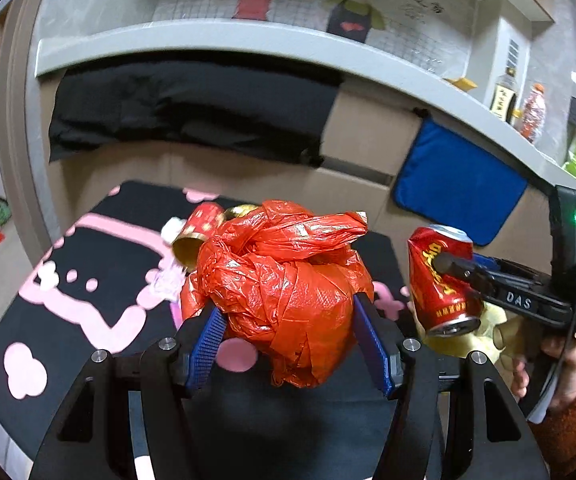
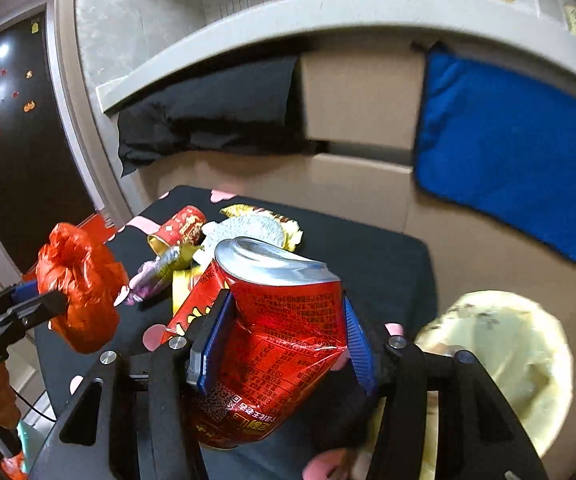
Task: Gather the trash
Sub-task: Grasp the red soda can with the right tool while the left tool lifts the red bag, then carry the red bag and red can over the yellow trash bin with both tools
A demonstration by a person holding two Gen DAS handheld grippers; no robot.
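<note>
Black pink-patterned table (image 1: 88, 248) under a grey shelf; left gripper (image 1: 288, 332) is clamped on a knotted red bag (image 1: 288, 288), right gripper (image 2: 280, 344) on a dented red can (image 2: 284, 320). Either could be dropped short of the pale-lined bin (image 2: 499, 360) at near right; the crushed can looks likeliest to slip.

Bin (image 2: 499, 364) behind right gripper (image 2: 284, 344), blurred.

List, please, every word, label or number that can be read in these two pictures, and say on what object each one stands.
"DAS": white letters on the black body of the right gripper.
Red can: gold characters, small print and a square code, too blurred to read.
Wall poster: handwritten characters, unreadable.
Bottle label: too small.
Left gripper: white lettering at the picture's edge, cut off, unreadable.
</note>
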